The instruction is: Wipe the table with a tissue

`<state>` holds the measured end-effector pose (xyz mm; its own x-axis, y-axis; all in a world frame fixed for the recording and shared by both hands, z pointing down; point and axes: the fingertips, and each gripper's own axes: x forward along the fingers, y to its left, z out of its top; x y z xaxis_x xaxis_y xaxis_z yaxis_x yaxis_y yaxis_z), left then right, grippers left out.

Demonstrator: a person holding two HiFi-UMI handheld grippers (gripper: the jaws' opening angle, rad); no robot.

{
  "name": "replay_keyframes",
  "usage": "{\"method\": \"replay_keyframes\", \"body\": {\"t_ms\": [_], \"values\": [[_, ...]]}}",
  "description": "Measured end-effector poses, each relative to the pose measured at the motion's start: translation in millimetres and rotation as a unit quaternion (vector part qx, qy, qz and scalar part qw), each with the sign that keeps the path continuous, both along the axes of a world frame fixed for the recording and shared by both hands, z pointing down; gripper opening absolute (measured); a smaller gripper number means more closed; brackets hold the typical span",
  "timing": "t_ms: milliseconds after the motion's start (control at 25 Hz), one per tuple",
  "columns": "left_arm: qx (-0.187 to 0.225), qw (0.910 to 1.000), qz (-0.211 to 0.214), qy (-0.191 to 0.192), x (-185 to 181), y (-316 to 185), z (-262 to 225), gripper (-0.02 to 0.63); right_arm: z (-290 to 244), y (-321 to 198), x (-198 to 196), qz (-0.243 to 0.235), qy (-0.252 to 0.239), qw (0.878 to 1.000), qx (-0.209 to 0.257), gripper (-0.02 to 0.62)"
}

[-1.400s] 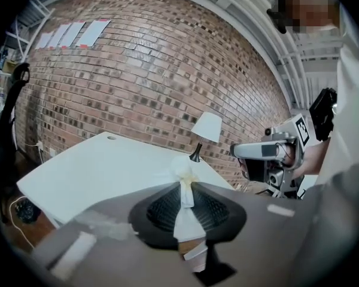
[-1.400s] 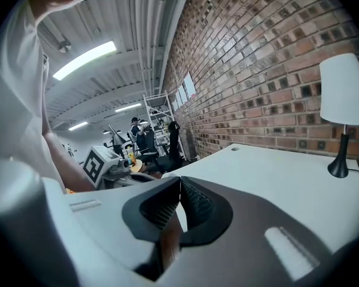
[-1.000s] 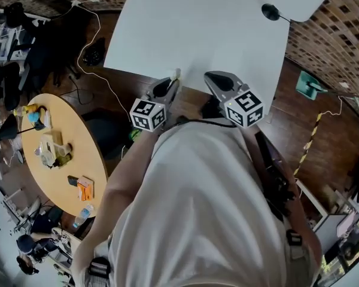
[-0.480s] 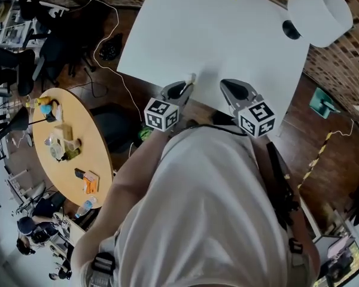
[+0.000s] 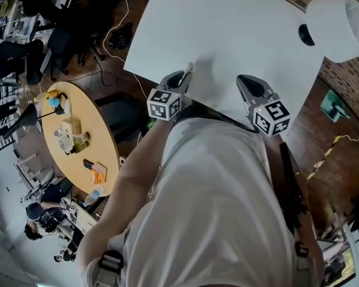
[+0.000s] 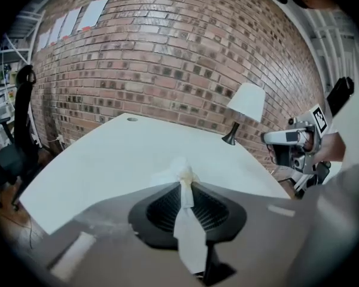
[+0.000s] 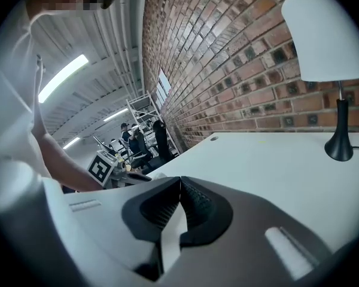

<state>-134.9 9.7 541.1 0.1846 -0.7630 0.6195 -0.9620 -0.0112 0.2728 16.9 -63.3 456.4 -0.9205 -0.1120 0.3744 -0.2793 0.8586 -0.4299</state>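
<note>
One white paper tissue (image 6: 183, 173), pinched in your left gripper (image 6: 185, 187). The jaws are narrow and clamped on it. Its crumpled end pokes out past the tips and a flat strip trails back between the pads. In the head view the tissue (image 5: 188, 68) sits upper centre of the frame, at the tip of your left gripper (image 5: 184, 75), right over the near edge of the big white rectangular table (image 5: 227, 28). Can't tell if it touches the tabletop.

Your right gripper (image 5: 246, 80) is to its right in that frame, also at the near table edge, well apart from the tissue. In the right gripper view its jaws (image 7: 179, 184) are together with nothing between them.

Two grippers, two black-and-white marker cubes, one on each: left (image 5: 164, 104), right (image 5: 271, 117).

One table lamp with a white shade and black stem (image 5: 338, 20) stands at the table's far right corner, upper right of the frame. It's the only thing standing on the white table that shows.

One second table, oval, light wood (image 5: 105, 148), at the left of the head view with small clutter on it. A red brick wall (image 6: 167, 52) is behind the white table.
</note>
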Motion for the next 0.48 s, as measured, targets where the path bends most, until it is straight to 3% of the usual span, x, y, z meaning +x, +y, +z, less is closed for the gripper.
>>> {"method": "replay_keyframes", "body": {"t_ms": [320, 480], "values": [[-0.046, 0.9973, -0.021, -0.054, -108.8, -33.9, 28.6, 0.058, 2.0, -21.3, -36.7, 0.047, 0.023, 0.999, 0.000, 0.008], [-0.060, 0.9953, -0.006, -0.076, -159.7, -67.9, 39.1, 0.058, 1.6, -24.5, -49.4, 0.085, 0.038, 0.996, -0.005, 0.008]]}}
